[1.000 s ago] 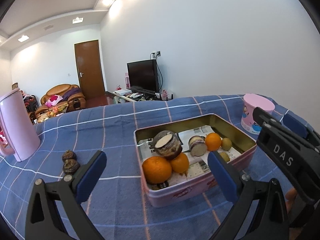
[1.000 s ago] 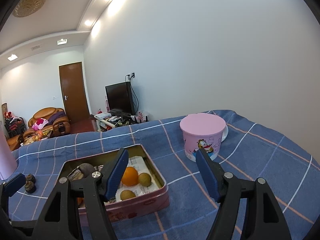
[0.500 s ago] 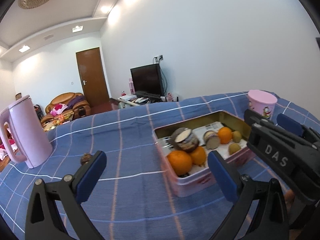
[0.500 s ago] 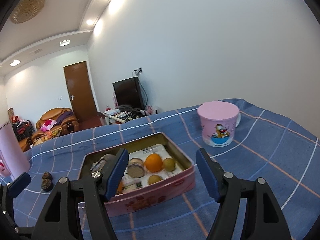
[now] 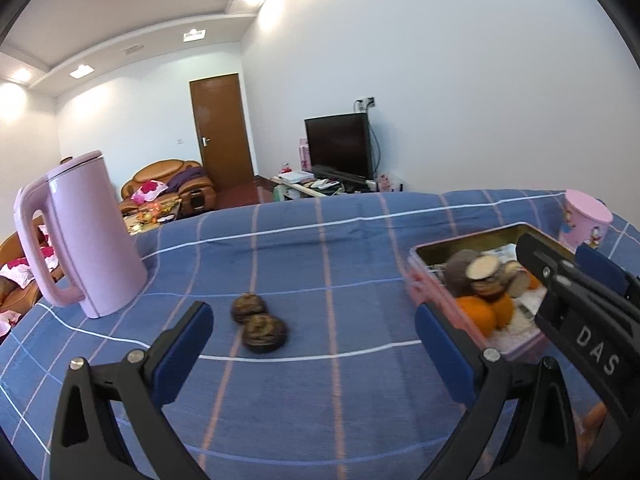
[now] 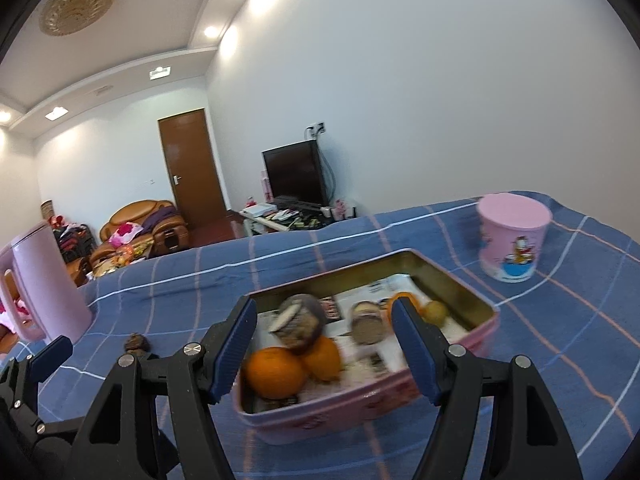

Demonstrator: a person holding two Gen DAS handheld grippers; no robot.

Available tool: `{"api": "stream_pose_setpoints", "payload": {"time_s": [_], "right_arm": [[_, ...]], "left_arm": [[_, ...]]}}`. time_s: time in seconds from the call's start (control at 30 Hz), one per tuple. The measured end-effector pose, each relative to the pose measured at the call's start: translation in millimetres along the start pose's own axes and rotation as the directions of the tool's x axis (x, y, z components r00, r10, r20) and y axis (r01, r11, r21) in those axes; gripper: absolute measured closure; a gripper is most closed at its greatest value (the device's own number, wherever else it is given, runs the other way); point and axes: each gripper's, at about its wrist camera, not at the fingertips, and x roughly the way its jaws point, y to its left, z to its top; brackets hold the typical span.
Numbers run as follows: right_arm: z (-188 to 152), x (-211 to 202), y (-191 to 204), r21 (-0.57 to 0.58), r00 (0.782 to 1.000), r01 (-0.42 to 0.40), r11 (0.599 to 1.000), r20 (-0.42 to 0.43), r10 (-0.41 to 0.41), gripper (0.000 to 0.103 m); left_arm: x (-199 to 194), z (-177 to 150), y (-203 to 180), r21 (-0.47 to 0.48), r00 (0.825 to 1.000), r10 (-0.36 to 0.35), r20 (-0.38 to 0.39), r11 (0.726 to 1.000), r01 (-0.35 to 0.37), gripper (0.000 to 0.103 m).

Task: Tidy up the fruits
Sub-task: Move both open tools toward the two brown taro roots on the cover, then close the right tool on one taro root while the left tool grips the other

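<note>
Over the last second the left wrist view has swung away from the pink tin (image 5: 448, 312), which filled the centre of the frame and now sits at the right edge, and onto the two dark wrinkled fruits (image 5: 260, 322) lying touching each other on the blue checked tabletop (image 5: 320, 400); these have moved from the lower left to just left of centre, between the blue pads. That shift suggests the loose pair is the next thing to be gathered into the tin, which already holds two oranges (image 6: 294, 366), cut brown-skinned pieces (image 6: 298, 322), another orange and small greenish fruits on a paper lining. The left gripper (image 5: 314, 340) hovers above the cloth, pointed forward and slightly down at the pair, its fingers (image 5: 182, 350) spread wide and holding nothing; the fruits are beyond the tips, not yet between them. The right gripper (image 6: 324, 344) hangs low in front of the tin's near wall, fingers (image 6: 414, 350) likewise wide apart and empty, framing the oranges from the near side; its view has also turned leftward, so the tin is now centred and the pink lidded cup (image 6: 512, 236) has slid to the upper right. A pink kettle (image 5: 78, 234) stands at the left, well apart from the fruits. Both views are slightly motion-blurred.
</note>
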Motion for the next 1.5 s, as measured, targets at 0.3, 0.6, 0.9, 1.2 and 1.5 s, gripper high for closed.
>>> {"api": "stream_pose_setpoints", "payload": {"time_s": [0.3, 0.6, 0.9, 1.2, 1.5], "right_arm": [[-2.8, 23.7, 47.9, -0.036, 0.996, -0.073, 0.997, -0.047, 0.072, 0.032], [-12.2, 67.0, 114.1, -0.13, 0.954, -0.231, 0.964, -0.224, 0.199, 0.032], [-35.5, 107.9, 175.1, -0.17, 0.832, -0.413, 0.895, -0.471, 0.294, 0.046], [-47.2, 123.6, 191.4, -0.188, 0.794, -0.407, 0.894, -0.556, 0.244, 0.057], [-28.8, 96.1, 146.5, -0.083, 0.859, -0.356, 0.931, -0.422, 0.291, 0.058]], "left_arm": [[27.5, 2.3, 58.2, -0.018, 0.996, 0.072, -0.05, 0.997, -0.073, 0.0], [65.7, 0.4, 126.0, -0.045, 0.968, 0.19, -0.164, 0.979, -0.2, 0.0], [92.3, -8.0, 173.8, -0.133, 0.917, 0.245, -0.315, 0.945, -0.298, 0.0], [94.3, -9.5, 172.1, -0.129, 0.914, 0.244, -0.325, 0.946, -0.298, 0.0], [90.3, -8.1, 169.0, -0.149, 0.94, 0.164, -0.298, 0.965, -0.216, 0.0]]}}
